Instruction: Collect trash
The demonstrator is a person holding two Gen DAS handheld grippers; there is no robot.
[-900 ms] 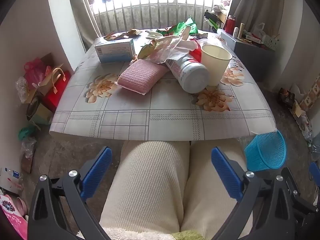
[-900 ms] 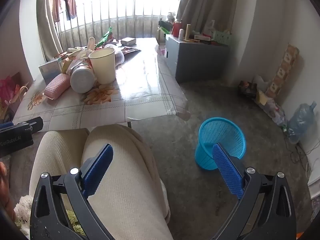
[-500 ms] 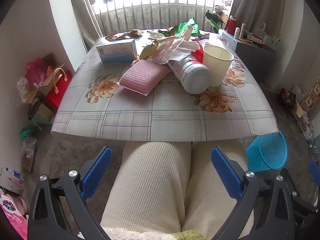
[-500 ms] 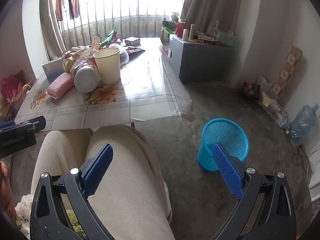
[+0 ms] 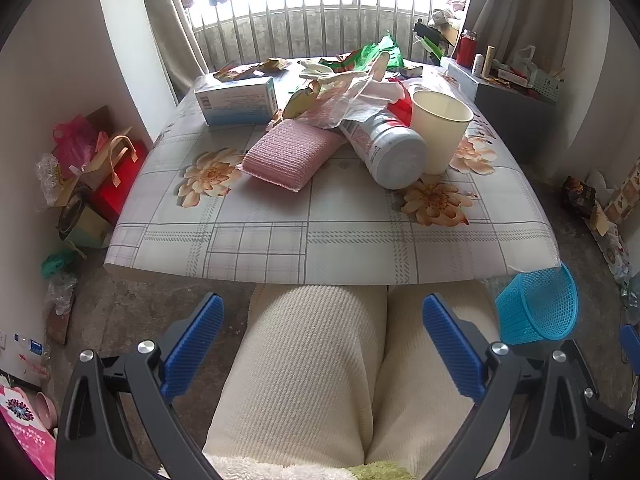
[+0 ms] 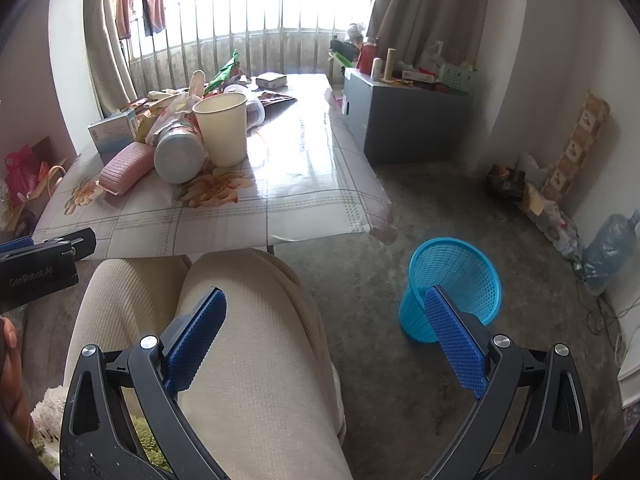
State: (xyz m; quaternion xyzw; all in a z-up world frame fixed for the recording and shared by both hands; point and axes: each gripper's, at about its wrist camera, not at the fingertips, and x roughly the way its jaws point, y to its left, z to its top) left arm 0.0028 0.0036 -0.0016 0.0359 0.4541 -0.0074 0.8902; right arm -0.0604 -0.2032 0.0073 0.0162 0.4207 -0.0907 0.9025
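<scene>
On the flowered table point(image 5: 328, 236) point(image 6: 280, 208) lies a heap of trash: a cream paper cup point(image 5: 440, 132) point(image 6: 222, 128) standing upright, a white canister point(image 5: 388, 148) point(image 6: 178, 152) on its side, a pink sponge point(image 5: 292, 154) point(image 6: 126, 168), a clear plastic bag point(image 5: 360, 96), a blue-white box point(image 5: 236, 100) point(image 6: 112, 130) and green wrappers point(image 5: 372, 54). A blue mesh bin point(image 5: 538, 308) point(image 6: 454, 284) stands on the floor to the table's right. My left gripper point(image 5: 324, 340) and right gripper point(image 6: 324, 332) hang open and empty over the person's lap, short of the table.
The person's cream trouser legs point(image 5: 320, 372) point(image 6: 248, 344) fill the near foreground. Bags and a red box point(image 5: 116, 172) crowd the floor on the left. A grey cabinet point(image 6: 412, 120) stands beyond the table, and a water bottle point(image 6: 610, 248) and clutter line the right wall.
Both cameras have drifted slightly, so the table and bin sit a little lower in view. Nothing on the table has moved and both grippers stay wide.
</scene>
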